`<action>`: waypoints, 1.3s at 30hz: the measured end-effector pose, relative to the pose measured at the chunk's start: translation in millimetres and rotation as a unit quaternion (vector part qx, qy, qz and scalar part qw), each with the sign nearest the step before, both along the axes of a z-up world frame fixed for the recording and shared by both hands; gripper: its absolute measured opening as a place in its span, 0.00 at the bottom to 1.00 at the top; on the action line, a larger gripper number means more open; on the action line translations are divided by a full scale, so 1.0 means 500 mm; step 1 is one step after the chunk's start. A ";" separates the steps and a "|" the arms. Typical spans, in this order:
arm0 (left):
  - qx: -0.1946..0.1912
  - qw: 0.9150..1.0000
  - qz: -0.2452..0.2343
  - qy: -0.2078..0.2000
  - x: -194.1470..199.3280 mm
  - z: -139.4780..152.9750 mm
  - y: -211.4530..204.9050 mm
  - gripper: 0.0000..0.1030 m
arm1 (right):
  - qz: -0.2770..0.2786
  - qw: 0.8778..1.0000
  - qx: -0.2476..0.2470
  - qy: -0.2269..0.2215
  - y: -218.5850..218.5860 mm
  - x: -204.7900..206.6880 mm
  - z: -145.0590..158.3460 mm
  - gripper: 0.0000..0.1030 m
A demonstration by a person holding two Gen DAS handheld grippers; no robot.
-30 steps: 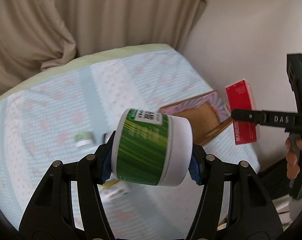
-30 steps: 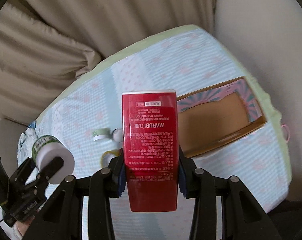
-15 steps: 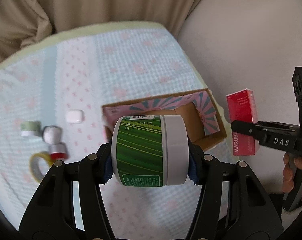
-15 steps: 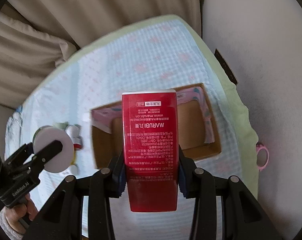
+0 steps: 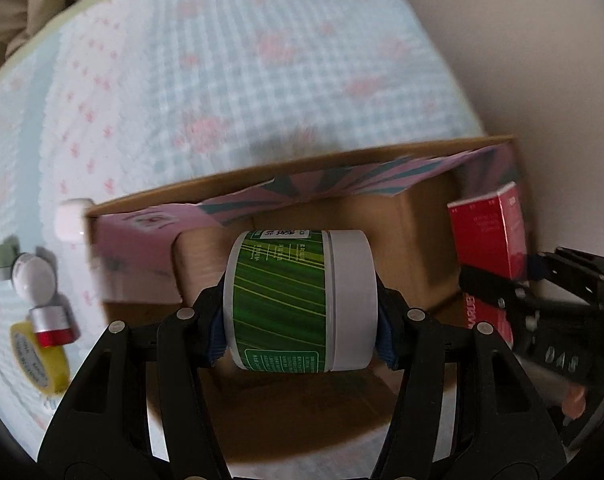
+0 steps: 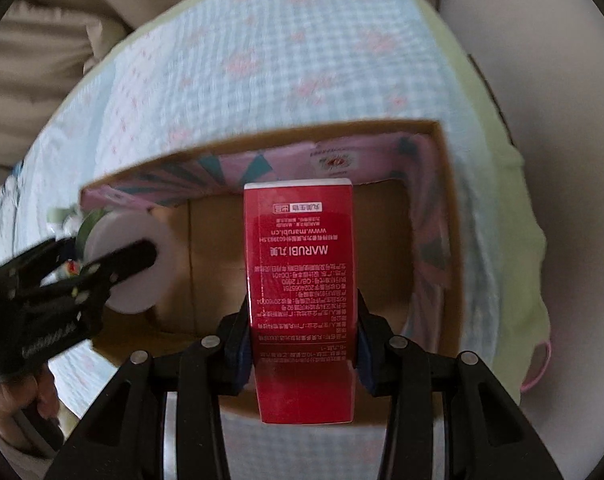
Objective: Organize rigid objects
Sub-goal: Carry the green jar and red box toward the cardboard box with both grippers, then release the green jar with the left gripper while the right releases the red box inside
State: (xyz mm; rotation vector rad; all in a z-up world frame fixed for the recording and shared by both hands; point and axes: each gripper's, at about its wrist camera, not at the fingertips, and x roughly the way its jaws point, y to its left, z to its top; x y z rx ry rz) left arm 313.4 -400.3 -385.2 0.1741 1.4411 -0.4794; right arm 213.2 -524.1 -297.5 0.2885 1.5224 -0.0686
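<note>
— What has changed?
— Both grippers have dropped closer; the box (image 5: 382,248) now fills mid-frame. Left gripper (image 5: 299,312) jaws clench one jar (image 5: 299,300); right gripper (image 6: 302,340) jaws clench one carton (image 6: 302,280), both over the box.
— And at left?
— One tape roll (image 5: 41,360) and several small jars (image 5: 33,276), blurred.

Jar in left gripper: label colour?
Green with thin yellow-green stripes, white lid; jar shows best in left wrist view.

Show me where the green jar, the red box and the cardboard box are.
green jar (image 5: 279,300): left wrist view, on its striped label.
red box (image 6: 302,272): right wrist view, on its printed face.
cardboard box (image 6: 448,216): right wrist view, on its right wall.
</note>
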 end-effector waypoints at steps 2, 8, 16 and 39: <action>0.015 1.000 -0.001 0.007 0.004 -0.030 -0.004 0.52 | 0.021 1.000 -0.002 0.003 0.011 -0.001 -0.026 0.37; 0.045 0.999 -0.007 0.015 -0.001 -0.061 -0.010 0.52 | 0.056 0.998 -0.002 0.004 0.025 -0.013 -0.074 0.37; 0.061 0.997 -0.026 -0.035 -0.002 0.014 -0.011 1.00 | 0.181 0.983 -0.031 -0.018 0.067 -0.043 -0.041 1.00; 0.015 0.996 -0.022 -0.083 -0.101 0.227 0.059 1.00 | 0.155 0.984 -0.049 -0.079 0.119 -0.102 0.162 1.00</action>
